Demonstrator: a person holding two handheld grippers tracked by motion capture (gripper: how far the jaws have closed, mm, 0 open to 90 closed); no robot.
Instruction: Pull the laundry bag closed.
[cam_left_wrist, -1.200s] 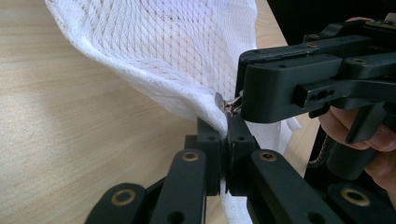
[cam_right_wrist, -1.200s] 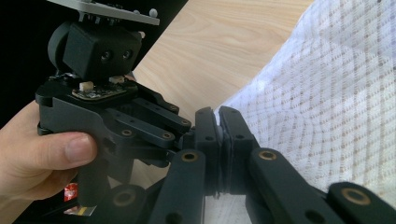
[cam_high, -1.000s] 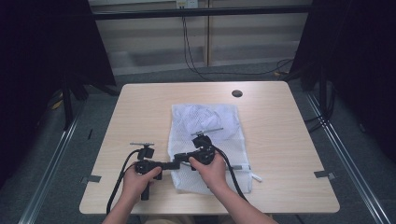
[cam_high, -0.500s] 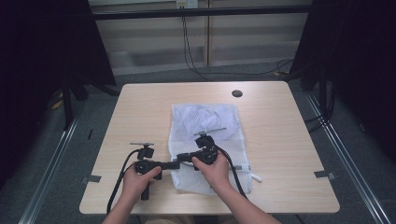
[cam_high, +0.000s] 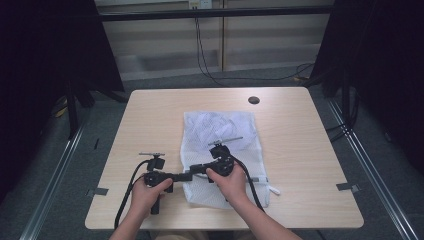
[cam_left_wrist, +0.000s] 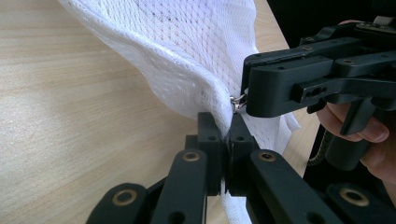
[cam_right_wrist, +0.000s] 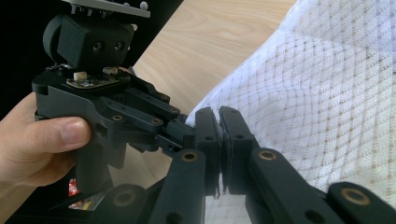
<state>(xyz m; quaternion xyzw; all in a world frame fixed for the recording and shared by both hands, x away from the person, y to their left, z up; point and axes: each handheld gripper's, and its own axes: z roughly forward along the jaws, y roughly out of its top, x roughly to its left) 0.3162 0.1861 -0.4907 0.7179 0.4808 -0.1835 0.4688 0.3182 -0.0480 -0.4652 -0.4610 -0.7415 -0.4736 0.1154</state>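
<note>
My left gripper (cam_left_wrist: 228, 140) is pinched tight on the near-left edge of the one white mesh laundry bag (cam_high: 225, 140), right beside its small metal zipper pull (cam_left_wrist: 237, 101). My right gripper (cam_right_wrist: 220, 135) meets it there, jaws clamped shut at that pull. I judge I'm at the start of drawing the zipper along; next I should hold the left steady and drag the right away along the edge. One bag, two grippers, one table (cam_high: 310, 150)

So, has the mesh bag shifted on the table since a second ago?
No. The mesh bag lies where it was, its far edge just as close to the round table hole.
</note>
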